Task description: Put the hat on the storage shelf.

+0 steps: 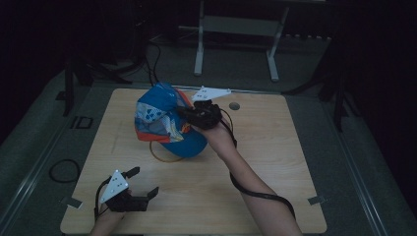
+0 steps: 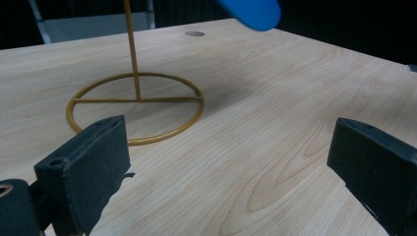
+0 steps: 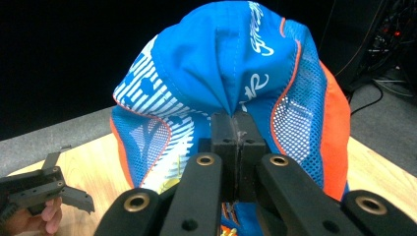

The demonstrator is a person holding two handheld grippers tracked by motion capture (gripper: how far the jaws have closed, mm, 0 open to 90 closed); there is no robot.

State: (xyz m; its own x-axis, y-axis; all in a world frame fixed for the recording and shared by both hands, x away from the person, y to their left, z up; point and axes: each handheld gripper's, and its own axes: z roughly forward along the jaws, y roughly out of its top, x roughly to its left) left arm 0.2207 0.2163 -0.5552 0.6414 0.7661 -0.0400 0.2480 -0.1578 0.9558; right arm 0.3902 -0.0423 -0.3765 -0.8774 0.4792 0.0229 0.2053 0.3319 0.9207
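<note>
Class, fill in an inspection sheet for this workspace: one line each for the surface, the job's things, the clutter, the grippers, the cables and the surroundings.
Surface: light wooden table, with a round hole near its far edge.
Job's things: blue and orange cap, pinched at its fabric; gold wire stand with a ring base, standing on the table.
Clutter: nothing seen.
Grippers: right gripper shut on the cap; left gripper open, holding nothing, near the front left corner.
Cables: black cable trails along the right forearm; more cables on the floor.
Surroundings: dark room, grey floor, a metal frame beyond the table.
</note>
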